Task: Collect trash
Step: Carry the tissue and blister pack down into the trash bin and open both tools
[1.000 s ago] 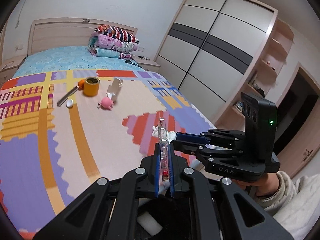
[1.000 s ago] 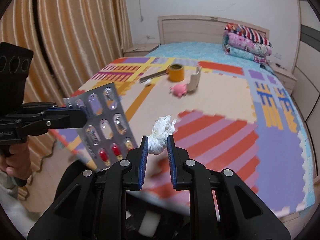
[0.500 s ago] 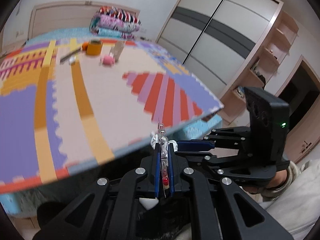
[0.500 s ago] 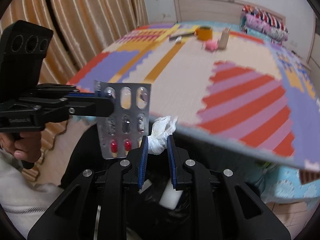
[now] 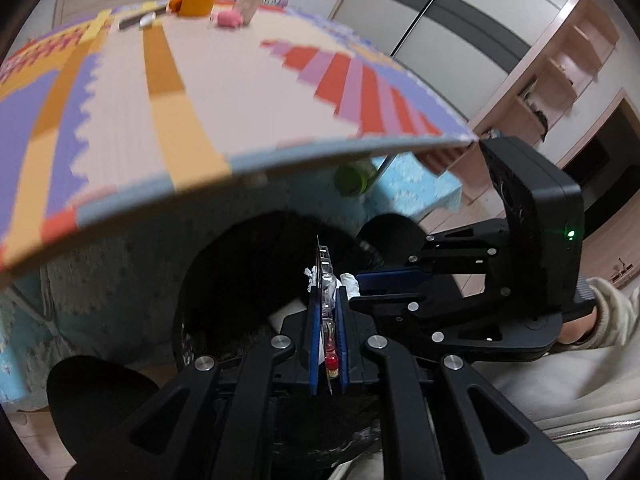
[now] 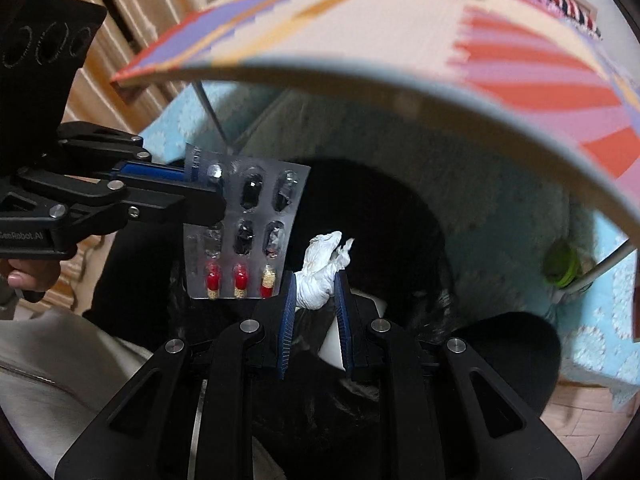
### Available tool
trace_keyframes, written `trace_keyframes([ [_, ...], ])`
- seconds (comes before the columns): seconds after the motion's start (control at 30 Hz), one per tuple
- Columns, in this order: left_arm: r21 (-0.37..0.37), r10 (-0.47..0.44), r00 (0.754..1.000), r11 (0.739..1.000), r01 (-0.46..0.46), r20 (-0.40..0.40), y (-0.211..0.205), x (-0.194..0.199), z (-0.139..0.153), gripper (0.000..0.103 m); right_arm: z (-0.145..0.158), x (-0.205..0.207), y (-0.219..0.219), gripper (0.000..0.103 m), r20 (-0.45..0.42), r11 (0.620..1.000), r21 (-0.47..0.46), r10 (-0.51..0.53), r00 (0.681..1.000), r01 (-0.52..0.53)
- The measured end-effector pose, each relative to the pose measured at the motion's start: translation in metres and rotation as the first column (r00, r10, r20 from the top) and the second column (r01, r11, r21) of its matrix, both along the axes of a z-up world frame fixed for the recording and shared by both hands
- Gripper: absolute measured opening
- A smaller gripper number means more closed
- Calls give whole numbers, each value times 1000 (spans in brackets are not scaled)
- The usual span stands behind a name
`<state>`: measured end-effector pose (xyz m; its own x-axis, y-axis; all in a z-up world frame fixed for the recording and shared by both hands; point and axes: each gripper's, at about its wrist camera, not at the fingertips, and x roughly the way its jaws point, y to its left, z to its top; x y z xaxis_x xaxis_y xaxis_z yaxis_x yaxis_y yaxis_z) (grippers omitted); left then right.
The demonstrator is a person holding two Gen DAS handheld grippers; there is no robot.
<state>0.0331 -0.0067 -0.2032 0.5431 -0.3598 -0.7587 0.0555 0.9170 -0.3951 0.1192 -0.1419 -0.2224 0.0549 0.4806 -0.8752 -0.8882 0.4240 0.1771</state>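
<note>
My left gripper is shut on a silver pill blister pack, seen edge-on here. The right wrist view shows the blister pack's flat face, with three red capsules in its bottom row and the left gripper clamped on its upper left corner. A crumpled white tissue is pinched in my right gripper, which is shut on it. Both grippers hang side by side over the dark mouth of a black trash bin. In the left wrist view, the right gripper and the tissue sit just right of the pack.
The colourful foam mat's edge on the bed overhangs the bin. An orange tape roll and a pink toy lie far back on it. A green object is under the bed. Something white lies in the bin.
Both grippers have dropped from above the mat to below its edge and tilted down over the black bin. Each still holds its item, the pack and the tissue.
</note>
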Motion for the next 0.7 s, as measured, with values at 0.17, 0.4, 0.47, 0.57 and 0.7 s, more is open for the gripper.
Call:
trace_keyframes([
  [0.17,24,-4,996,1000,6,-84,-4,3,-34,7,-21,-1,8,20,-44,999,-42,7,999,-9],
  [0.4,76,9,986,997,4,-165,-5,8,-68,7,-46,4,11,21,-77,995,-99,-15,997,7],
  [0.47,78,14,985,997,0,-171,-5,9,-69,7,-51,5,8,21,-88,995,-102,-21,996,12],
  [0.57,94,13,983,996,4,-183,-10,12,-71,7,-56,6,8,23,-94,994,-108,-26,995,16],
  [0.7,92,10,983,996,7,-181,-10,13,-68,7,-59,10,10,42,-87,993,-113,-34,996,24],
])
